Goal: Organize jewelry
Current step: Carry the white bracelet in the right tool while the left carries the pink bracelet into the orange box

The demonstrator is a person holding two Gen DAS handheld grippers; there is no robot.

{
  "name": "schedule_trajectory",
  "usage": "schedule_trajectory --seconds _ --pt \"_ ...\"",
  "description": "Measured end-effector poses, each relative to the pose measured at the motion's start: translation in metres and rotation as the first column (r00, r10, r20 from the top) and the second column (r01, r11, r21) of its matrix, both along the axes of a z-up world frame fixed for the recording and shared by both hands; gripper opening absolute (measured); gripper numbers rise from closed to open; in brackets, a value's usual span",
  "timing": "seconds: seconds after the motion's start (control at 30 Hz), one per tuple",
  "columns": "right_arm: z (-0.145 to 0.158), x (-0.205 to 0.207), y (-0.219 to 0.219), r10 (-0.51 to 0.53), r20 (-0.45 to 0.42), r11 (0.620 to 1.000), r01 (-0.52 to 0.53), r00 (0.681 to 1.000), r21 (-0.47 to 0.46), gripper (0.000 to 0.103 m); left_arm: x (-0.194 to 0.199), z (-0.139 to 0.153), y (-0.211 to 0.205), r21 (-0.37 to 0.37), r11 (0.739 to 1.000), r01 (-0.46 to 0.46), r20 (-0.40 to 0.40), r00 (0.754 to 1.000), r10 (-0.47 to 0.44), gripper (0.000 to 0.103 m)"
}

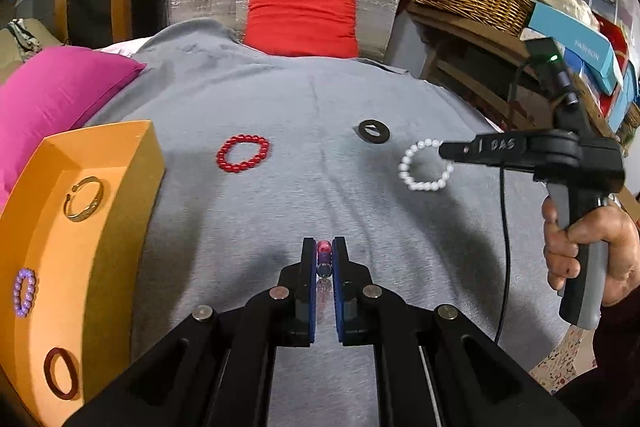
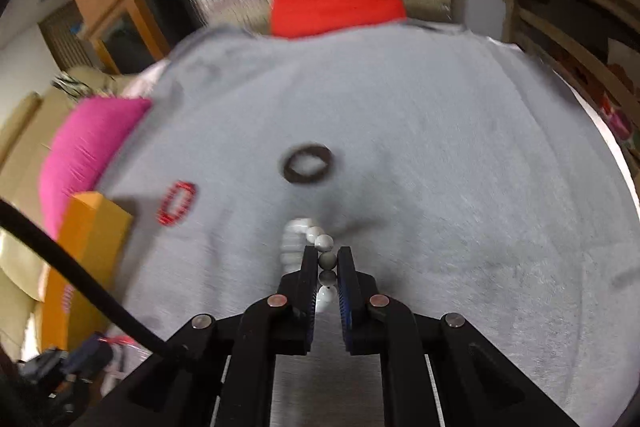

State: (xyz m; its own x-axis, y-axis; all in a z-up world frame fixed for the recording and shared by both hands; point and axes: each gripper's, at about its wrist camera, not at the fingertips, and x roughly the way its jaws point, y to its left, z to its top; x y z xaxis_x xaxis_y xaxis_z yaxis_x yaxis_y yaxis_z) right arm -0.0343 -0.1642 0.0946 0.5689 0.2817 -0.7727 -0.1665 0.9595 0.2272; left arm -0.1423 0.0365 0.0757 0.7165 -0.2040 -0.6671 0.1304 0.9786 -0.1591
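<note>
two bracelets in hand: left tool (image 1: 324, 255) clamped on a pink-purple bead bracelet (image 1: 323, 259), right tool (image 2: 327, 259) clamped on the white bead bracelet (image 2: 316, 247), both just above the grey blanket (image 1: 280, 211). next, likely carry each to the orange box (image 1: 148, 163) at left, which holds three pieces. red bracelet (image 1: 243, 153) and black ring (image 1: 374, 131) lie loose; the right tool's path passes over them.

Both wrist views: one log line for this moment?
left gripper: shut on pink-purple bead bracelet | right gripper: shut on white bead bracelet | orange tray: three pieces
</note>
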Motion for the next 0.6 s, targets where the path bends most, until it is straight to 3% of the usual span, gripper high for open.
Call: schedule_trajectory --seconds 0.33,0.6 --pt "0.046 -0.026 0.074 0.152 0.139 0.979 -0.169 0.978 0.115 0.011 -0.032 0.044 0.043 -0.008 0.998 -0.062 0.079 0.995 0.063 0.008" --pt "0.072 -0.065 0.176 0.370 0.252 0.880 -0.424 0.894 0.215 0.011 -0.064 0.071 0.119 0.011 0.976 -0.218 0.116 0.970 0.215 0.008"
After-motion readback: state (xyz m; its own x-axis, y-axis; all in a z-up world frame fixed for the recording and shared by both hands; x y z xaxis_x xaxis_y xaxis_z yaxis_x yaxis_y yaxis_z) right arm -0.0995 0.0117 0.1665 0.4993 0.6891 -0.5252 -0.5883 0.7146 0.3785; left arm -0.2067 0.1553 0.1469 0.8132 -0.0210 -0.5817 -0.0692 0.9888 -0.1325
